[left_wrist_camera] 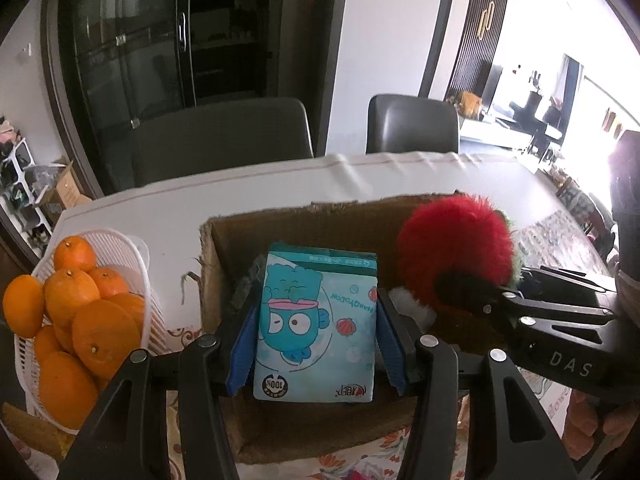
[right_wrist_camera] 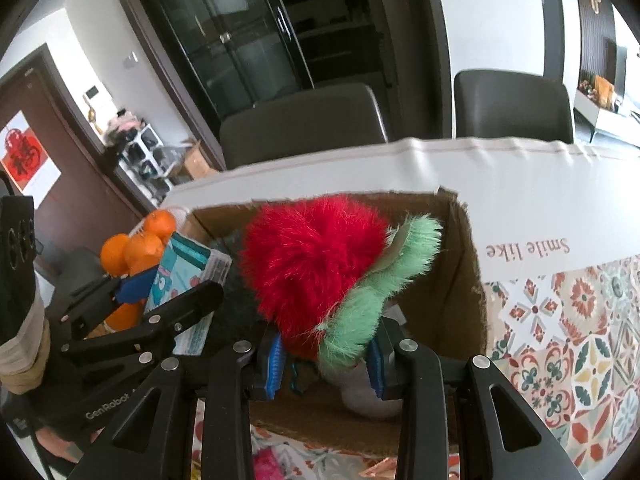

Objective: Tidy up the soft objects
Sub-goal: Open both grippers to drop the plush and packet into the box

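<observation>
My left gripper (left_wrist_camera: 316,344) is shut on a light blue tissue pack (left_wrist_camera: 318,326) printed with a cartoon fish, held over the open cardboard box (left_wrist_camera: 280,224). My right gripper (right_wrist_camera: 326,358) is shut on a furry red strawberry plush (right_wrist_camera: 312,256) with green leaves (right_wrist_camera: 376,288), also over the box (right_wrist_camera: 460,280). In the left wrist view the plush (left_wrist_camera: 456,248) and the right gripper (left_wrist_camera: 472,292) hang at the right side of the box. From the right wrist, the tissue pack (right_wrist_camera: 188,280) shows at the left in the left gripper (right_wrist_camera: 160,292). A white and grey soft thing (right_wrist_camera: 364,392) lies in the box under the plush.
A white plastic basket (left_wrist_camera: 116,248) heaped with oranges (left_wrist_camera: 80,312) stands just left of the box. The table carries a white and patterned cloth (right_wrist_camera: 560,320). Two dark chairs (left_wrist_camera: 224,136) stand behind the table's far edge, with a dark glass cabinet (left_wrist_camera: 172,32) beyond.
</observation>
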A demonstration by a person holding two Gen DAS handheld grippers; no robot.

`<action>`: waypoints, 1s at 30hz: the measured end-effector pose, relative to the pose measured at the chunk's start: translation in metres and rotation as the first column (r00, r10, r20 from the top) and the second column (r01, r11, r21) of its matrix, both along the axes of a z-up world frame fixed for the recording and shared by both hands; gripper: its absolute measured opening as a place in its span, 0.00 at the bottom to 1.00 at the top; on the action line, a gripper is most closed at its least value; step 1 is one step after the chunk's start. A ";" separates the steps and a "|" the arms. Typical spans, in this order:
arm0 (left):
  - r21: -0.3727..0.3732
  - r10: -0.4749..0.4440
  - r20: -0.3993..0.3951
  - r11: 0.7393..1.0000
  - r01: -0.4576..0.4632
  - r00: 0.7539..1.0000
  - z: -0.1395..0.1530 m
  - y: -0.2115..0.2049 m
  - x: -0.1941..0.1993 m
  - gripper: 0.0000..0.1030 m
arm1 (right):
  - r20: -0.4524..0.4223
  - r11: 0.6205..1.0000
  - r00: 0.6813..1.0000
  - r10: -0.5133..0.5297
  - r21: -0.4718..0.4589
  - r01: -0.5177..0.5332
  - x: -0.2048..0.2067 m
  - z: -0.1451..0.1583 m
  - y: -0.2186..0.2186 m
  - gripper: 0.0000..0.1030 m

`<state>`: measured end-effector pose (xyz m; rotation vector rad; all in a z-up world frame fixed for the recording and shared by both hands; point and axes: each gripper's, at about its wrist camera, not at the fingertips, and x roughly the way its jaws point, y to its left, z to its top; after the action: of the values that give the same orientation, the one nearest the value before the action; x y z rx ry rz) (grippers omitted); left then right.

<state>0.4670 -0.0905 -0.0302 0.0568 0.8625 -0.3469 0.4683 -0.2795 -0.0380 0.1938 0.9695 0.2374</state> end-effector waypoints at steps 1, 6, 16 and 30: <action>0.003 -0.001 -0.006 1.000 0.001 1.000 -0.002 0.000 0.001 0.52 | -0.014 1.000 1.000 0.005 -0.001 -0.005 0.002 -0.003 0.000 0.33; 0.034 -0.010 -0.032 0.999 0.011 0.999 -0.014 -0.003 0.009 0.57 | -0.045 0.999 0.999 0.012 -0.036 -0.013 0.005 -0.013 0.001 0.36; 0.053 0.022 -0.010 0.998 -0.022 1.000 -0.008 0.004 0.001 0.75 | -0.043 0.999 0.999 -0.002 -0.039 0.000 0.001 -0.007 0.002 0.52; 0.061 0.071 0.071 0.995 -0.075 0.995 0.026 0.015 -0.048 0.80 | 0.113 0.981 0.986 -0.121 -0.136 0.136 -0.055 0.044 -0.008 0.65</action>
<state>0.4185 -0.0755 -0.0040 0.0958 0.8049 -0.2472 0.4132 -0.2876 0.0057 0.1107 0.8626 0.0576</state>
